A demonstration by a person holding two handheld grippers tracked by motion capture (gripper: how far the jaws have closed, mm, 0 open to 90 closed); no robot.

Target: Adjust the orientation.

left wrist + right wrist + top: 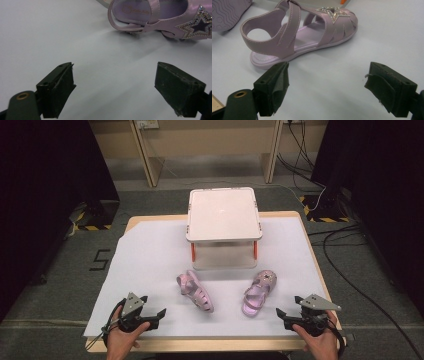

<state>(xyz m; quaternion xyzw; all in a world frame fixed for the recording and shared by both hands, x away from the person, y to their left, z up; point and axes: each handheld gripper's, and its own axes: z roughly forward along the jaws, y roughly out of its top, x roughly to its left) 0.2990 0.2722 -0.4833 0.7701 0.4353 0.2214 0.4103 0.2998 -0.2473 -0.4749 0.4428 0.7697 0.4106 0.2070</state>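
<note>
Two tongs are resting at the near edge of the desk [150, 245], both released with nothing between the jaws: the left tongs [152, 315] at the near left, the right tongs [286, 315] at the near right. Beyond them, two pink sandals are lying on the white sheet, near each other but apart. The left sandal [195, 291] is lying on its side, sole showing. The right sandal [259, 291] is standing upright, its star [333, 11] facing up. Farther back, a white stand [223, 213] with orange legs is sitting mid-desk.
</note>
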